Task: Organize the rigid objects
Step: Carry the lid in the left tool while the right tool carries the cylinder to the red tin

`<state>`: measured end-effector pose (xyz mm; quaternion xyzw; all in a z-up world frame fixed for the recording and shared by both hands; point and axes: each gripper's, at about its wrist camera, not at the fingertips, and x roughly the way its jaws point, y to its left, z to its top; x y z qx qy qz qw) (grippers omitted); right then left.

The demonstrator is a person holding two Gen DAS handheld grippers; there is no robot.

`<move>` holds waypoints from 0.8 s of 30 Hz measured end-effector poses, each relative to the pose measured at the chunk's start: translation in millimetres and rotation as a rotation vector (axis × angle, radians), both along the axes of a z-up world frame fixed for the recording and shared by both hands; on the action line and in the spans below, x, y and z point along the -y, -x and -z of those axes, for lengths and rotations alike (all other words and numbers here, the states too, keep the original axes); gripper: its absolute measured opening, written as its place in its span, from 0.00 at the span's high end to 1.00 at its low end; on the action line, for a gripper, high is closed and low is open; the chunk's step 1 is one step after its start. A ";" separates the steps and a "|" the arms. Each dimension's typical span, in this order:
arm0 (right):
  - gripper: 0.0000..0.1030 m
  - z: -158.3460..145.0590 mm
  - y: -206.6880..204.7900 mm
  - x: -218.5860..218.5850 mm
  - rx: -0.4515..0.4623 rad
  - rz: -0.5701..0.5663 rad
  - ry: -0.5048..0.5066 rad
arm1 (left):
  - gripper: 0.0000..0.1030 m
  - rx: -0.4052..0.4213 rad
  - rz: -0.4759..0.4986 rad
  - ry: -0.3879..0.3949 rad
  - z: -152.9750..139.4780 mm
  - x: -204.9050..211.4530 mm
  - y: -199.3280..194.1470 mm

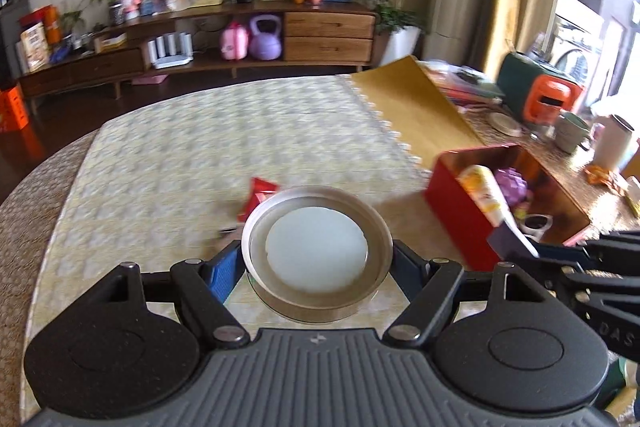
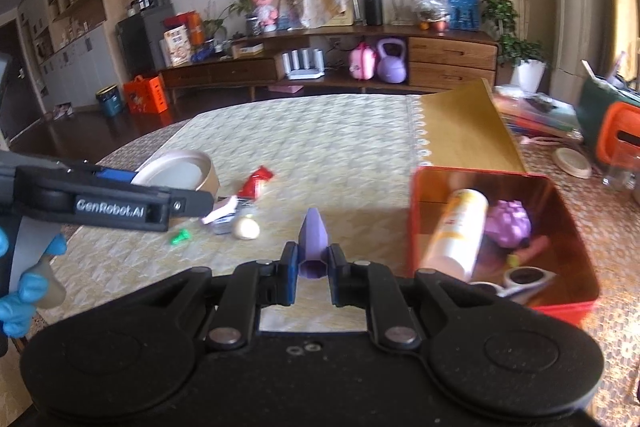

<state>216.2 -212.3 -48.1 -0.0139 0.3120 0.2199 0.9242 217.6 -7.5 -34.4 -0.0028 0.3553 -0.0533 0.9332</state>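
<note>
**Sorting partly done: two items in hand, several left on the table**

A large table [image 2: 340, 147] covered with a pale patterned cloth filled both views. On its right side sat an open red tin box [image 2: 576, 227], already holding a white and yellow bottle [image 2: 456, 231], a purple lumpy object [image 2: 510, 223], a pink stick-like item and what looked like a small round piece at the near corner.

The left gripper [image 1: 318, 259] was spread wide around a round metal lid [image 1: 318, 247] with a white inner disc, its pads against the rim, lifted above the cloth to the left of the box. The right gripper [image 2: 314, 267] was nearly closed on a small purple pointed cap [image 2: 314, 239], held just left of the box.

Loose on the cloth lay a red wrapper [image 2: 256, 183], a small white and purple packet [image 2: 222, 215], a cream rounded piece [image 2: 247, 228] and a tiny green piece [image 2: 181, 237].

Judging by this, roughly half the items were boxed; the two held pieces likely went in next.
</note>
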 end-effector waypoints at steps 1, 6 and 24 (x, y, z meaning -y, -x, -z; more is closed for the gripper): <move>0.86 0.3 -0.1 7.3 0.001 0.009 -0.003 | 0.25 0.000 0.012 -0.003 -0.7 7.4 -0.2; 0.86 3.0 -3.0 38.4 0.003 0.057 -0.015 | 0.25 -0.005 0.061 -0.016 -1.8 41.7 -2.7; 0.86 27.3 -31.0 130.3 -0.007 0.202 0.039 | 0.25 -0.024 0.218 -0.034 13.8 160.6 -35.2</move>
